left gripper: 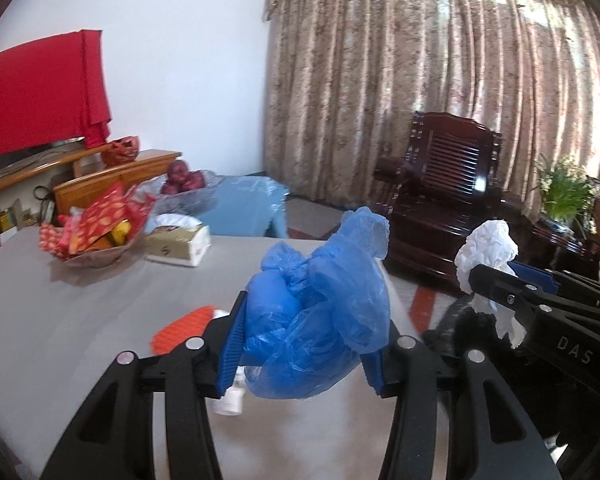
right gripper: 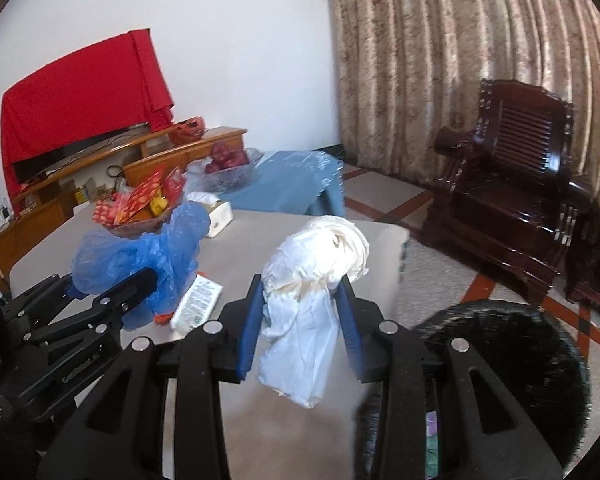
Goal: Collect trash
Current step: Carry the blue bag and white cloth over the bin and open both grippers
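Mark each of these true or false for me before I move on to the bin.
1. The left gripper holds a blue plastic bag. True.
2. The right gripper is empty. False: it is clamped on crumpled white paper.
3. A tissue box lies on the grey table. True.
4. The glass bowl holds bananas. False: it holds dark red fruit.
5. A black bin stands to the right of the table. True.
6. The wooden chair is draped with red cloth. False: it is bare.
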